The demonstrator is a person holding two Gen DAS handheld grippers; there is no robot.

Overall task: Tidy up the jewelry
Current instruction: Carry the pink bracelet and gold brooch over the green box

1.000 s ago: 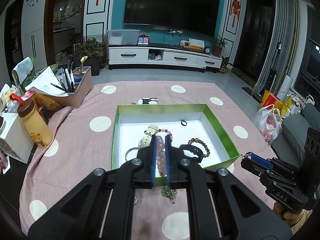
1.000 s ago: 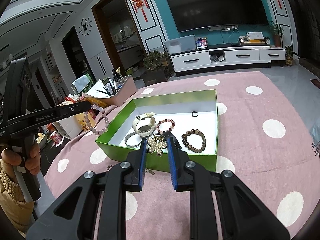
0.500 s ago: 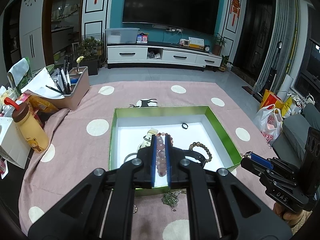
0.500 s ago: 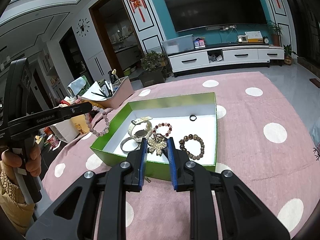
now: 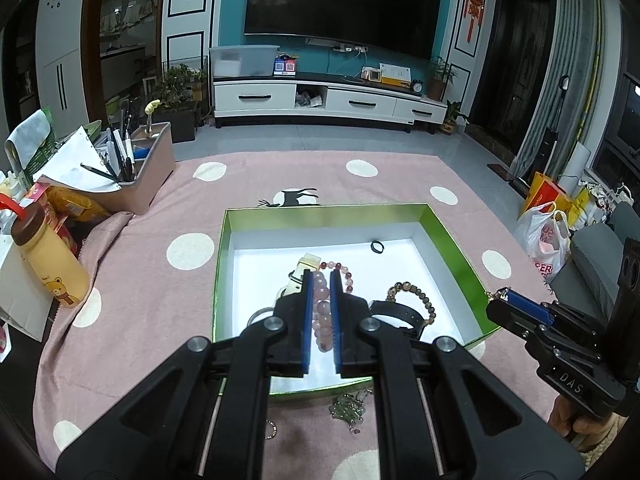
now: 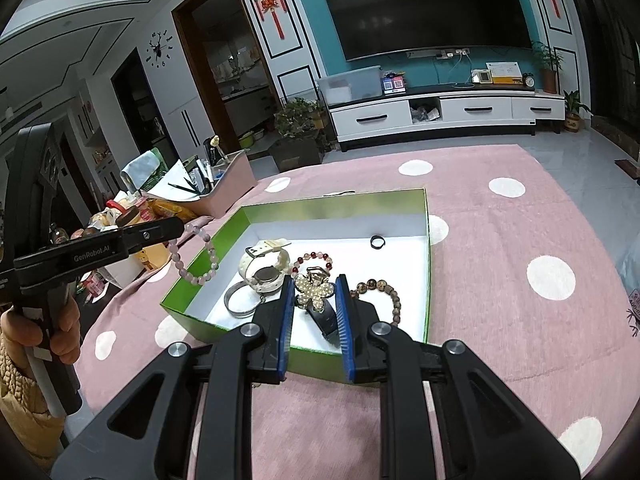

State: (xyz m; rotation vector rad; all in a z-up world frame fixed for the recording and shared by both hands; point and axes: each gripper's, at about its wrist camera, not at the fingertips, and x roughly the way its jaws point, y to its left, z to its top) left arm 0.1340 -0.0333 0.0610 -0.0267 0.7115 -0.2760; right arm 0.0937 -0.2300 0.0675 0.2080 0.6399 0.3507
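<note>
Now left hand-held gripper clamps pink bead bracelet, loop hanging over near-left part of green-walled, white-floored box. Right hand-held gripper pinches gold butterfly brooch above near edge. Drop zone directly below both; left sits deeper inside.

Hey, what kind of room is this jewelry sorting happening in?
Most likely a home living room. A large wall-mounted TV hangs over a low white media cabinet, and the green jewelry box sits on a table under a pink polka-dot cloth.
</note>
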